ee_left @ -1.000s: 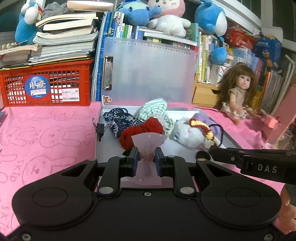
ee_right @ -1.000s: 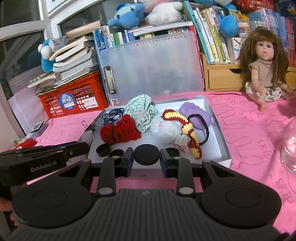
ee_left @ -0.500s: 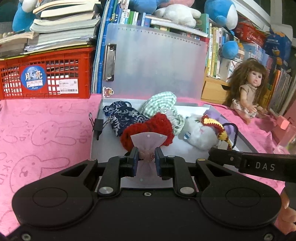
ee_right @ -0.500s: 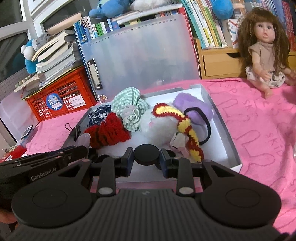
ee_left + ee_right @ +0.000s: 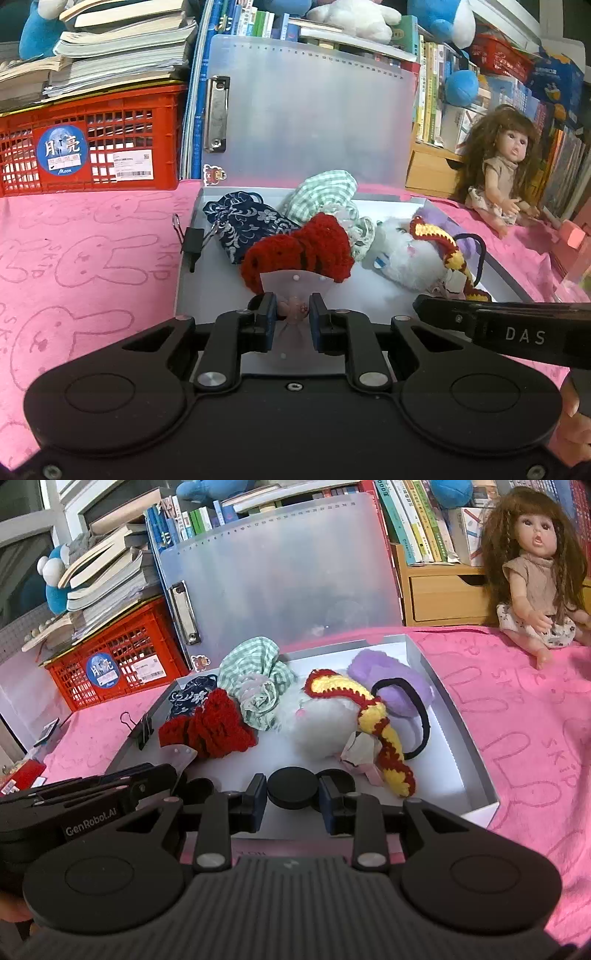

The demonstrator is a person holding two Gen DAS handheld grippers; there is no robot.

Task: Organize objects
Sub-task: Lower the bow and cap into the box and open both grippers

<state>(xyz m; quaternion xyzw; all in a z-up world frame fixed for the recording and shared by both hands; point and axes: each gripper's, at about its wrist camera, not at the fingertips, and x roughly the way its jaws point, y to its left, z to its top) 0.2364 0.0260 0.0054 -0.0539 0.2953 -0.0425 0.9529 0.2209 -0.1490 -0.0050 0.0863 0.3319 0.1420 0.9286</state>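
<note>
A shallow white box lies on the pink cloth, holding a red crochet piece, a navy patterned pouch, a green checked cloth, a white plush, a red-yellow crochet band and a purple fluffy piece. My left gripper is shut on a sheer white bow with a pinkish knot, over the box's near edge. My right gripper is shut on a round black disc, also over the near edge.
A frosted clipboard stands behind the box. A red crate with stacked books is at the back left. A doll sits at the right. A black binder clip grips the box's left wall. Other black discs lie in the box.
Both grippers have come closer to the box and lower, so it fills more of each view. Each still holds its object; the box contents have not moved.
</note>
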